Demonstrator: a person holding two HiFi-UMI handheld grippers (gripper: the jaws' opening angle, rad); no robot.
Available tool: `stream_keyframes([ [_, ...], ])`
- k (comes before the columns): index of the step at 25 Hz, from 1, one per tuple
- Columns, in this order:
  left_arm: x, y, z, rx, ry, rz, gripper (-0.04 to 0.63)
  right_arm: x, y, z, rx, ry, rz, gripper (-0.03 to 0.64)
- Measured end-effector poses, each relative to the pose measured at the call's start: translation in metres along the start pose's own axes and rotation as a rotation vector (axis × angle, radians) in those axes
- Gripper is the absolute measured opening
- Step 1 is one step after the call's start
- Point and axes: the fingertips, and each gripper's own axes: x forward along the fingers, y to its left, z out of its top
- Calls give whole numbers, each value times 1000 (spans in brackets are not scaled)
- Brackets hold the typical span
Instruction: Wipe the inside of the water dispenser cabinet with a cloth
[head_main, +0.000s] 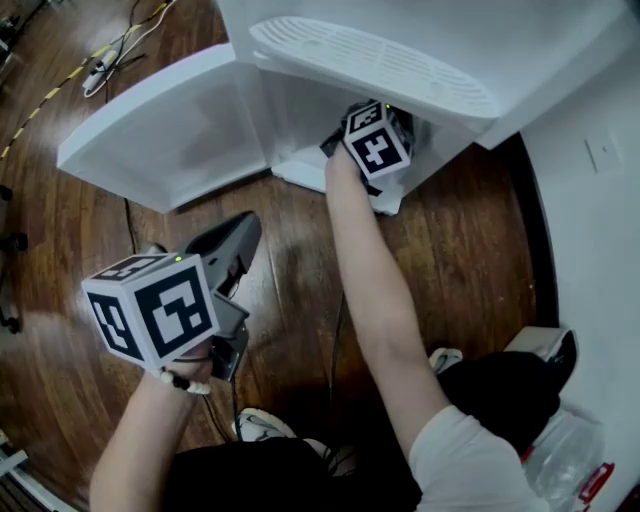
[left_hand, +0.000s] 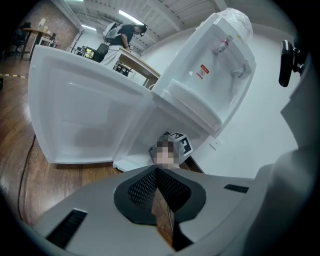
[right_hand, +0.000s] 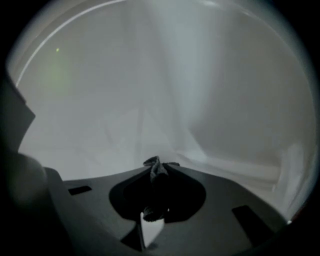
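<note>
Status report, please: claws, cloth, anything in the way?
Right claw shut on cloth, inside cabinet. Left claw shut, empty, outside. Door open, nothing blocking.

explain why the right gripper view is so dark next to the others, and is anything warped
Right gripper view: dim and grey because the right gripper sits inside the cabinet; the cloth in its tongs reads as a dark shape. Left gripper view: bright room light, fisheye bending the open door, black corners. Head view: evenly lit and sharp.
</note>
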Motion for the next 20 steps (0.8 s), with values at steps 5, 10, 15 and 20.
stream_keyframes([
  [5,0,14,-1,-42,-2,-23,-11,11,-35,-35,-2,53,-126,49],
  [10,8,22,-5,-2,14,-37,-12,18,-65,-64,17,96,-220,50],
  [15,26,30,0,67,18,-37,-11,21,-72,-65,-21,73,-232,49],
  [20,38,24,-3,112,34,-80,-11,9,-66,-53,-7,23,-218,49],
])
